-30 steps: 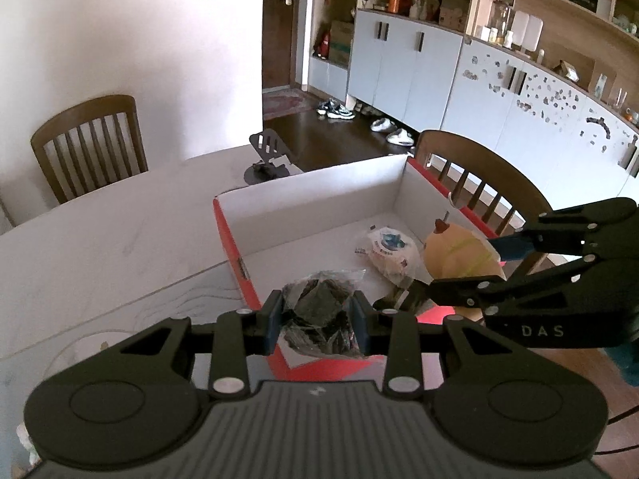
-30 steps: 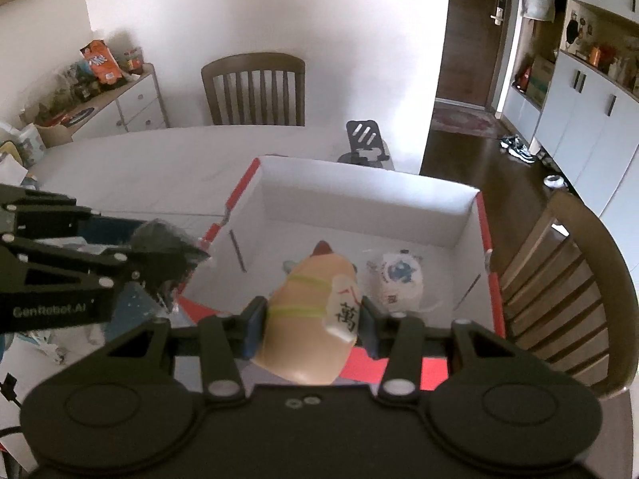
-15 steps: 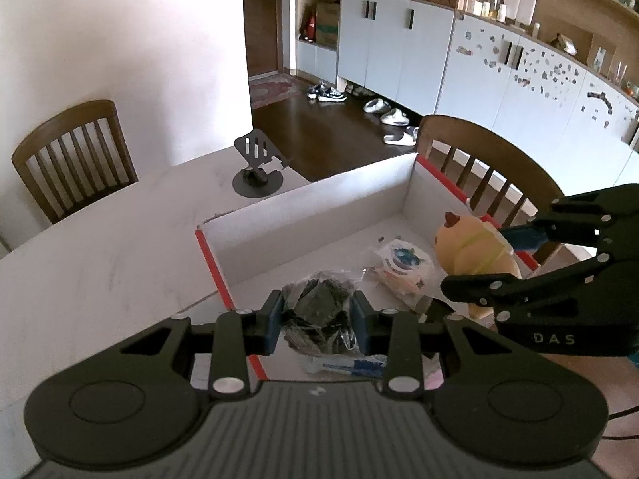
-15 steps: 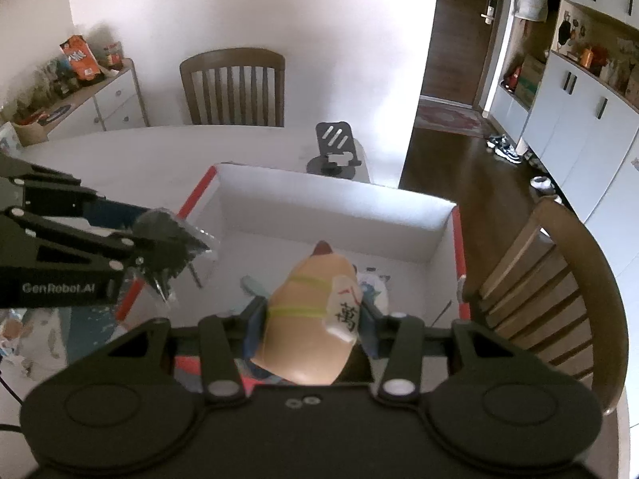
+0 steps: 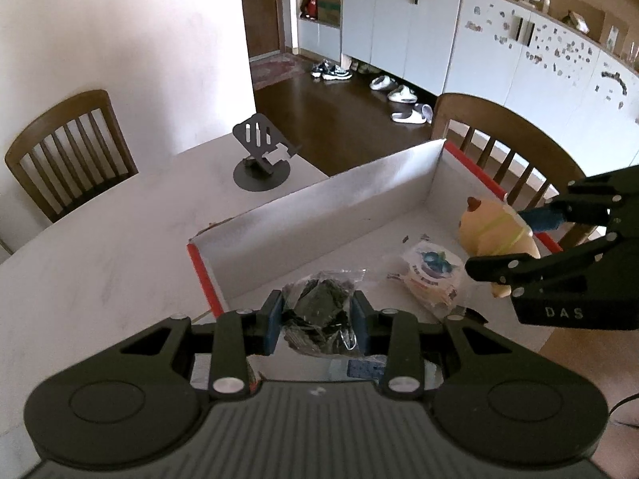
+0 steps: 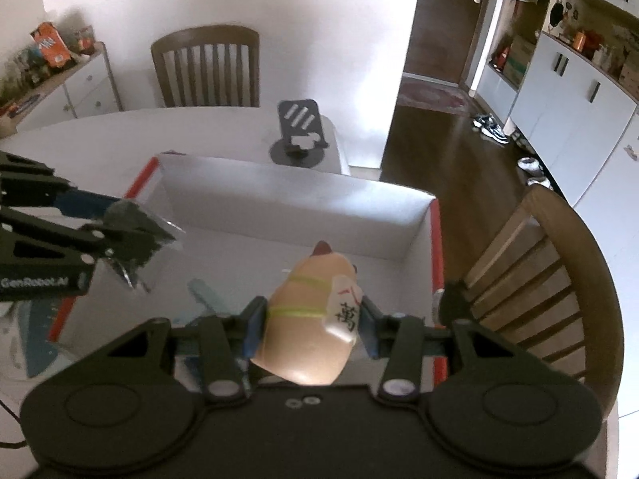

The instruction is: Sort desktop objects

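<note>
My left gripper (image 5: 316, 321) is shut on a clear plastic bag of dark pieces (image 5: 319, 315), held over the near left part of a white box with red edges (image 5: 339, 195). It also shows in the right wrist view (image 6: 131, 235). My right gripper (image 6: 311, 327) is shut on a beige toy figure with green bands and a tag (image 6: 311, 319), held over the box's right side; the toy also shows in the left wrist view (image 5: 495, 231). A round white packet with a blue print (image 5: 433, 271) lies on the box floor.
A black phone stand (image 5: 261, 155) stands on the white table (image 5: 100, 247) beyond the box. Wooden chairs stand at the far side (image 6: 207, 68) and right of the box (image 6: 547, 279). A pale blue strip (image 6: 203, 291) lies in the box.
Both grippers have moved forward over the box, still holding the bag and the toy. The box now lies lower and closer beneath them.
</note>
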The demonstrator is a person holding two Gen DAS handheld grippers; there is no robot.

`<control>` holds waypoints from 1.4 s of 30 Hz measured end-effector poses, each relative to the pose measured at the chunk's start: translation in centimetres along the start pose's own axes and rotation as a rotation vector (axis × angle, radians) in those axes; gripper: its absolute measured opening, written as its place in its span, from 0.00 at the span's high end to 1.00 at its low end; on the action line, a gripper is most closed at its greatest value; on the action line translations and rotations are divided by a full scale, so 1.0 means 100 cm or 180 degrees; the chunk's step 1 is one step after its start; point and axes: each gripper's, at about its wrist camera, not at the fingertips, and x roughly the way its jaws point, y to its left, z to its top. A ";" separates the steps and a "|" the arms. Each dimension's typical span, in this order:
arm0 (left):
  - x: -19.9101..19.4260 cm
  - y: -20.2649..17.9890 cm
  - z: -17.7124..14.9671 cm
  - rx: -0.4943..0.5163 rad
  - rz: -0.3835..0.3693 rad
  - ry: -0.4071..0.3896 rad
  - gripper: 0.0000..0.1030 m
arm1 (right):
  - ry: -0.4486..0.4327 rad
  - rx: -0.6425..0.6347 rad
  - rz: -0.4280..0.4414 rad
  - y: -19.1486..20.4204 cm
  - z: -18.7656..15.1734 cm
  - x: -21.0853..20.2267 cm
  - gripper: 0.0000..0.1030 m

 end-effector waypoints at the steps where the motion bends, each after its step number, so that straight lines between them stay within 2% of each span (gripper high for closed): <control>1: 0.003 -0.001 0.002 0.0022 0.0004 0.0016 0.67 | 0.0021 -0.0007 -0.0022 -0.002 0.001 0.003 0.54; 14: 0.057 -0.021 0.019 0.0295 0.0037 0.0343 0.66 | 0.0396 -0.0102 0.0071 -0.002 -0.004 0.043 0.54; 24: 0.082 -0.023 0.022 0.0334 -0.0002 0.0525 0.66 | 0.0609 0.0062 0.0234 -0.005 -0.017 0.052 0.54; 42: 0.115 -0.028 0.013 0.0351 -0.0061 0.0835 0.66 | 0.0723 0.0196 0.0329 -0.009 -0.023 0.062 0.54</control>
